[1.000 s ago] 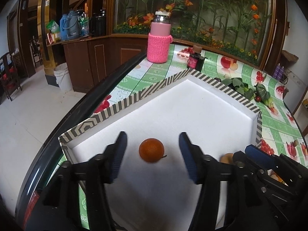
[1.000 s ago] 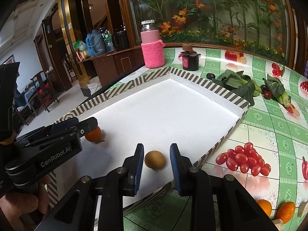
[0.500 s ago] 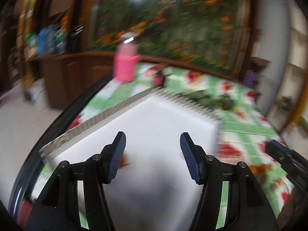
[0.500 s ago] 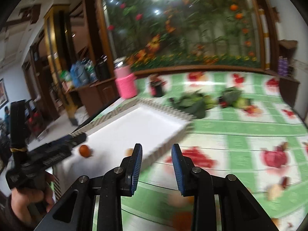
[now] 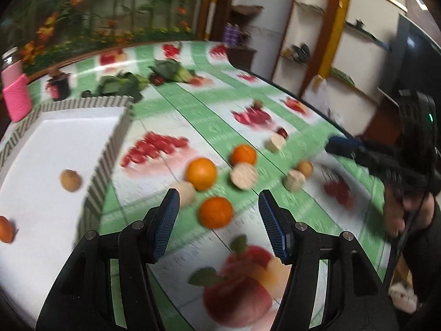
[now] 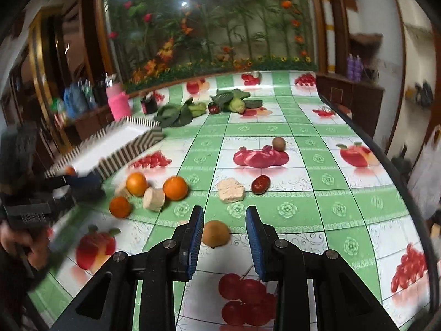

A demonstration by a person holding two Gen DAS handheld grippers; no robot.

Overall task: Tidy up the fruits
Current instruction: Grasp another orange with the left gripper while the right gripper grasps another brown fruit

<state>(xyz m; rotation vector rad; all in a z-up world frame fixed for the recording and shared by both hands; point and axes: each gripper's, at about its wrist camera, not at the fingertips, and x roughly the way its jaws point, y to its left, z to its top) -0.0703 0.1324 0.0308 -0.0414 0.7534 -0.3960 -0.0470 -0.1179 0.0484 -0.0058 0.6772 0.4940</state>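
My left gripper is open and empty over the tablecloth, with an orange between its fingertips and two more oranges beyond. The white tray with striped rim lies to its left and holds a brown fruit and an orange. My right gripper is open and empty, with a brown fruit just beyond its left finger. Three oranges, beige blocks, a red date and another brown fruit lie ahead.
Leafy greens, a dark jar and a pink-sleeved bottle stand behind the tray. The table edge curves along the right. The other gripper shows blurred at the left of the right wrist view.
Both grippers have swung right, away from the tray to the loose fruit on the tablecloth. The orange and brown fruit stay in the tray. The right gripper has opened a little wider.
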